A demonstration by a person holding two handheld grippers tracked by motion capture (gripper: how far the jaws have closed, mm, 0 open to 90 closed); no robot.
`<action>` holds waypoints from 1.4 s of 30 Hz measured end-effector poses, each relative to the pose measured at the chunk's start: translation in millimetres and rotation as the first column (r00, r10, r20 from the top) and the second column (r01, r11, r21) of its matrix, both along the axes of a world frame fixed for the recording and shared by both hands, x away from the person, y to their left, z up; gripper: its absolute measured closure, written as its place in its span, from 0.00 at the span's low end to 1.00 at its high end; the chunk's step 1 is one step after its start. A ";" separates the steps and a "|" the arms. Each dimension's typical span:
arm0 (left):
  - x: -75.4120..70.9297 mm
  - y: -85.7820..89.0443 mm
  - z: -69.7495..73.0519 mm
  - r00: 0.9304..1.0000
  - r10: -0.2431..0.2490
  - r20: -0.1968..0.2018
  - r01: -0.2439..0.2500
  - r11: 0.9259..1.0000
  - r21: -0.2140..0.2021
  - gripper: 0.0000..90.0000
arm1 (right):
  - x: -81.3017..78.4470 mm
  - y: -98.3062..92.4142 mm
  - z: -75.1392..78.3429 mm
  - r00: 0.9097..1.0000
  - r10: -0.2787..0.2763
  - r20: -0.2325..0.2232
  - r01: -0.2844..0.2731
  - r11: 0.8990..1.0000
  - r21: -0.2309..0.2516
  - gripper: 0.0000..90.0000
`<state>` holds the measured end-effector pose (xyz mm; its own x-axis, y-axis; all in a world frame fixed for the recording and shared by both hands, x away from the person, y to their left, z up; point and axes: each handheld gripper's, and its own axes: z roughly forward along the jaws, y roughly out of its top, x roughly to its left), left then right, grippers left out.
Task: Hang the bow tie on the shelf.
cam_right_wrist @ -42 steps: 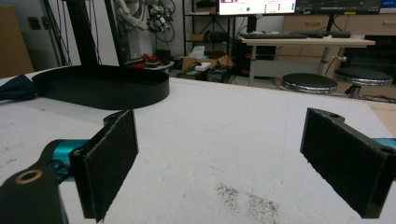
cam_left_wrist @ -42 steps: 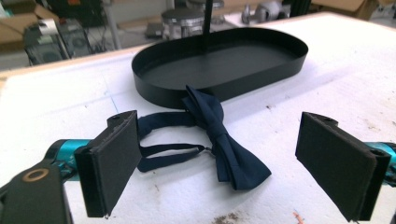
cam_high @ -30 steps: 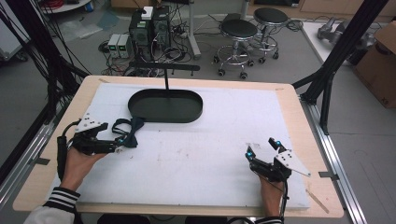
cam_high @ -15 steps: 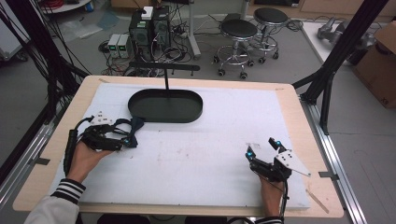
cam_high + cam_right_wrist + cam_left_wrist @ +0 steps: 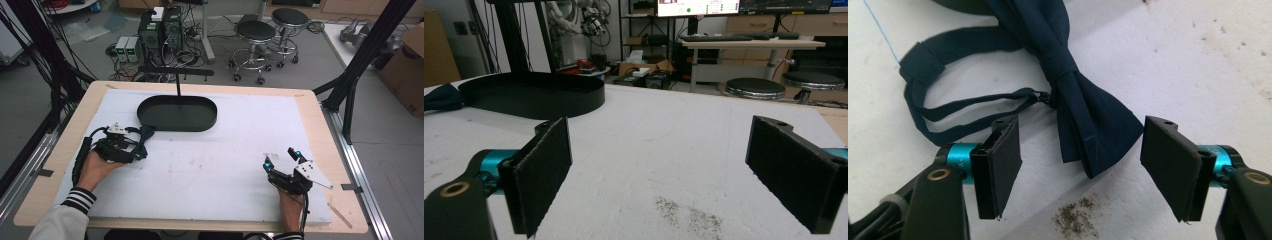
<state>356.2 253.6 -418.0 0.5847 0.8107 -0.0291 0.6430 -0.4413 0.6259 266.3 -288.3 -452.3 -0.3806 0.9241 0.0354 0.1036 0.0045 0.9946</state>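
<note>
- Left gripper (image 5: 1080, 170) has moved rightward since a second ago; jaws spread wide around one wing of the dark navy fabric bow tie (image 5: 1083, 107), not touching.
- Bow tie lies on the white foam mat (image 5: 240, 145), beside the black oval tray (image 5: 177, 113).
- Right gripper (image 5: 282, 157) unmoved, jaws apart, empty.

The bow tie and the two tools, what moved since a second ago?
The left tool slid toward the middle of the table and now has its jaws open around one end of the bow tie, not yet gripping it. The bow tie, the black tray and the right tool, open, stayed where they were.
</note>
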 end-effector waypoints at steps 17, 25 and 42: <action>5.1 -9.0 1.4 0.997 -0.005 -0.081 0.009 0.998 0.058 0.50 | 0.3 -0.6 -0.1 1.000 0.000 -0.002 0.000 1.000 0.006 0.11; 10.4 -10.3 -3.3 0.995 -0.013 -0.094 0.017 0.999 0.040 0.62 | 0.3 -0.6 0.0 1.000 -0.001 -0.002 0.001 1.000 0.005 0.11; 9.0 -12.3 -1.3 0.997 0.001 -0.082 0.000 1.000 0.008 0.94 | 0.1 -0.5 0.0 1.000 -0.002 -0.001 0.002 1.000 0.004 0.11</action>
